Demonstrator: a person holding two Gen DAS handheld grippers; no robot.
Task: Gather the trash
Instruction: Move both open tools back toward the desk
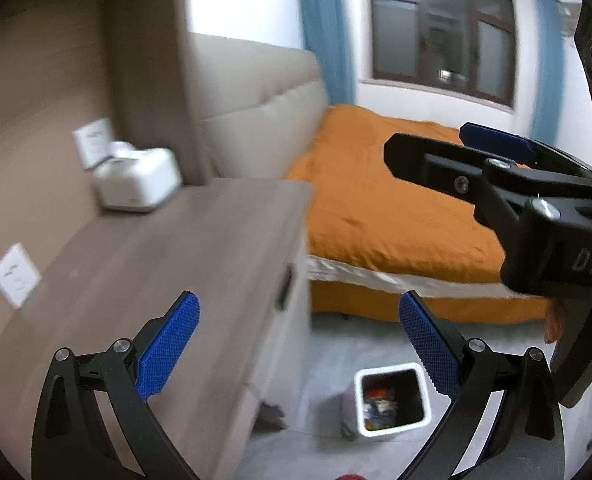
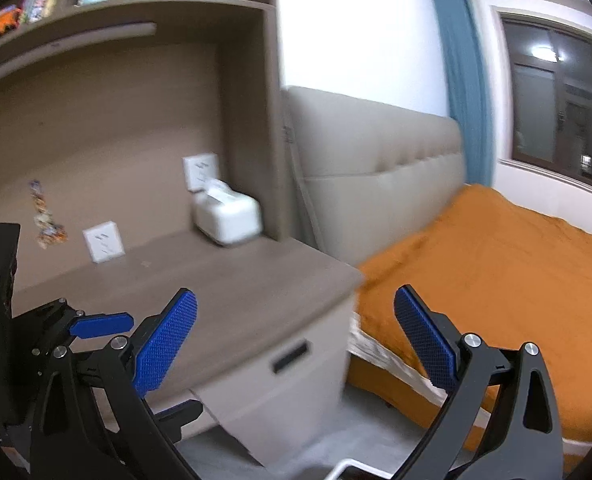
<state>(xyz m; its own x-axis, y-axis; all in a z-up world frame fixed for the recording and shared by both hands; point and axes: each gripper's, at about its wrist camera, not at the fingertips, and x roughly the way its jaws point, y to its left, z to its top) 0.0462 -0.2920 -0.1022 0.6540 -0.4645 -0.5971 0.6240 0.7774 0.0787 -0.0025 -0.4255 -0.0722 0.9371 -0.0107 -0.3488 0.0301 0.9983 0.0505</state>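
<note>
A white square trash bin [image 1: 427,396] stands on the grey floor beside the nightstand, with colourful trash [image 1: 378,404] in its bottom. My left gripper [image 1: 298,348] hangs open and empty over the nightstand's front corner, up and left of the bin. My right gripper [image 2: 295,344] is also open and empty, above the gap between nightstand and bed. It shows from the side in the left wrist view, as the right gripper [image 1: 436,148] over the bed. Only a bit of the bin rim [image 2: 346,465] shows in the right wrist view.
The brown nightstand top [image 1: 184,264] carries a white tissue box [image 1: 136,182] at the back. Wall sockets [image 2: 104,242] sit behind it, under a shelf [image 2: 136,12] of books. The orange bed [image 1: 396,208] with its beige headboard [image 2: 376,168] fills the right.
</note>
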